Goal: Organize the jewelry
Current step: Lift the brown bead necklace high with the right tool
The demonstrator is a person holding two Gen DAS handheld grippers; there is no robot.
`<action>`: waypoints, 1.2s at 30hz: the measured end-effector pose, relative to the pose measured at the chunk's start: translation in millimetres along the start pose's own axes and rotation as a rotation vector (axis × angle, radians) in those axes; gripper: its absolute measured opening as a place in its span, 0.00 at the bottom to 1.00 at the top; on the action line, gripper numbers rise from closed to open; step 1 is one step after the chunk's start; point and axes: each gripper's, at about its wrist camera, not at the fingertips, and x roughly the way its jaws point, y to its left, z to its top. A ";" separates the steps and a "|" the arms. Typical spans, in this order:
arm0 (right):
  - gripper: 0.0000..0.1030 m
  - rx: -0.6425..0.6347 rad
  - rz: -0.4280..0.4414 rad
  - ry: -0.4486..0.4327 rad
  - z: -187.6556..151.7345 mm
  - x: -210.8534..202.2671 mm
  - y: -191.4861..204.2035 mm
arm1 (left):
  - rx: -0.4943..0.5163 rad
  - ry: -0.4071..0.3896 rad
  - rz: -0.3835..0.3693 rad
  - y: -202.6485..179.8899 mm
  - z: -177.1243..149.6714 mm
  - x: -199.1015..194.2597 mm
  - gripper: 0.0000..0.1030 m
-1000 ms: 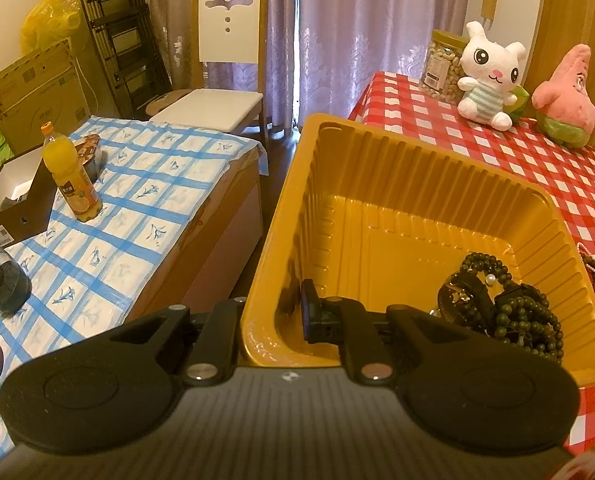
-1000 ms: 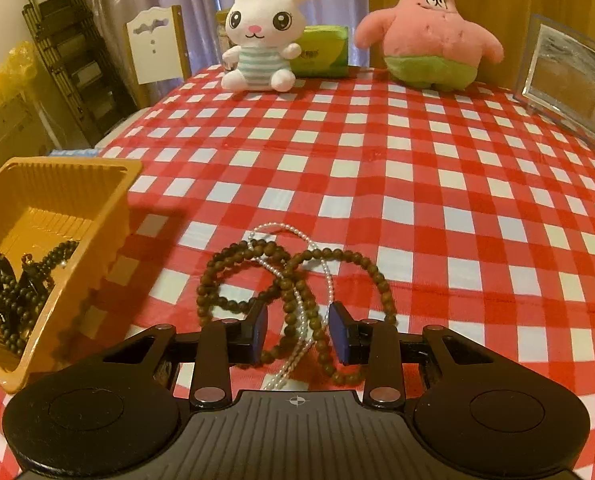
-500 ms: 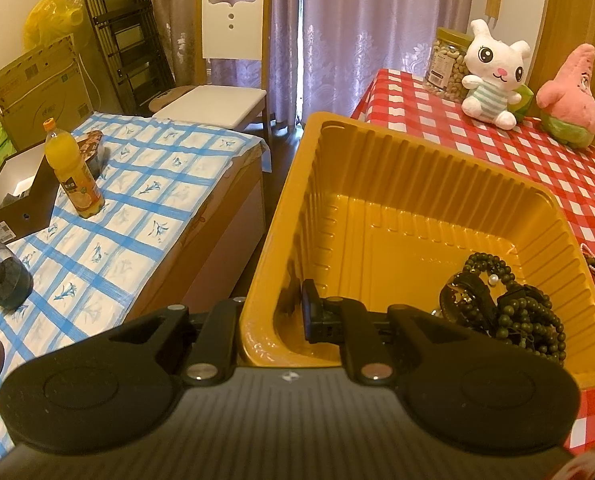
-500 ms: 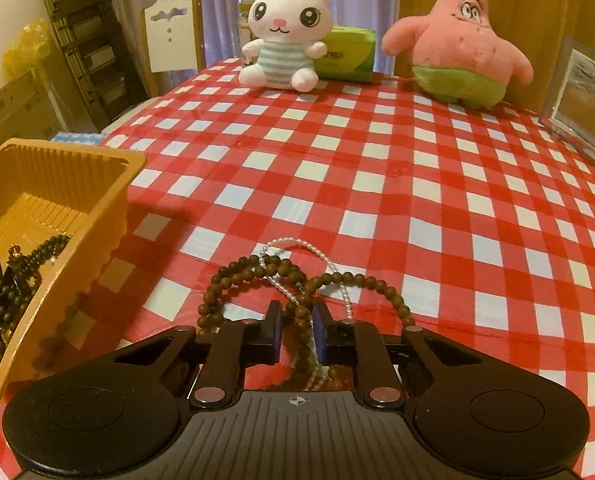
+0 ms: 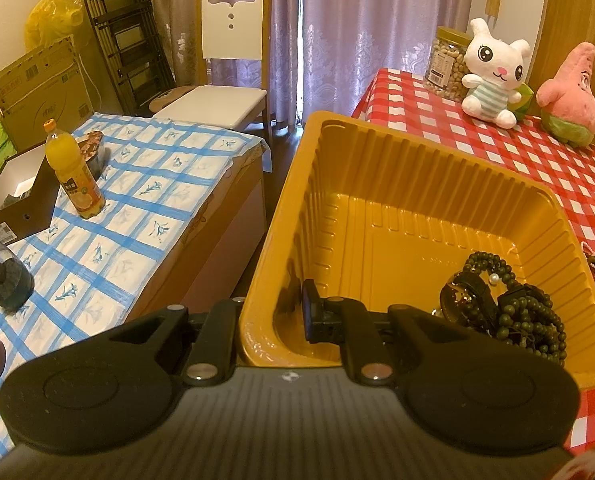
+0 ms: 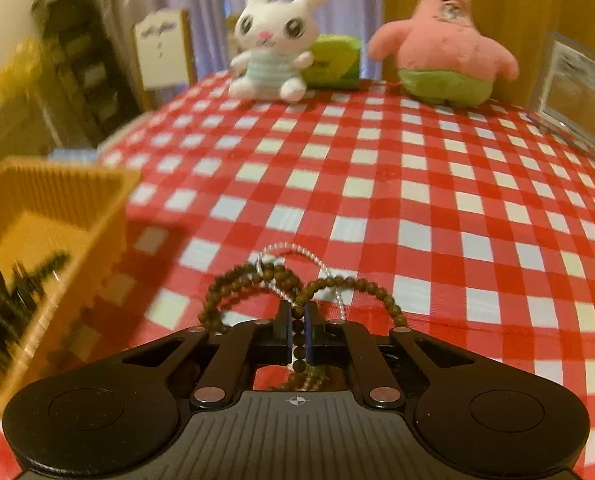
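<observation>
Right claw [image 6: 296, 340] pinching brown bead strands [image 6: 297, 288] lower center, left claw [image 5: 271, 320] clamping yellow tray [image 5: 377, 168] rim; next prob lift n drop into tray.

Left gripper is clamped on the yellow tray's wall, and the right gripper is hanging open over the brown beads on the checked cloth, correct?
Not quite. The right gripper is shut on the brown beads, as the right wrist view shows. The left gripper does clamp the yellow tray wall.

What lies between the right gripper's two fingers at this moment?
In the right wrist view, a strand of the brown bead bracelets runs between the right gripper's fingers, with the pearl string tangled alongside.
</observation>
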 end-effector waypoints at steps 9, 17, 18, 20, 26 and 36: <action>0.05 0.133 0.050 -0.155 25.7 -80.0 -12.4 | 0.001 0.000 0.000 -0.3 -0.1 -0.1 0.12; 0.05 0.139 0.068 -0.293 50.0 -141.9 -3.5 | 0.005 -0.002 -0.002 -2.0 1.1 -0.3 0.12; 0.05 0.135 0.071 -0.308 52.9 -148.5 -1.8 | 0.007 -0.002 -0.003 -2.8 2.0 -0.2 0.12; 0.05 0.127 0.079 -0.335 57.6 -159.7 2.1 | 0.008 -0.002 -0.003 -3.9 3.0 0.0 0.12; 0.05 0.096 0.113 -0.386 71.0 -184.9 19.9 | 0.014 -0.004 -0.008 -5.3 5.5 1.4 0.12; 0.05 0.024 0.326 -0.423 94.7 -201.8 75.3 | 0.020 -0.014 -0.026 -5.1 4.8 -1.7 0.12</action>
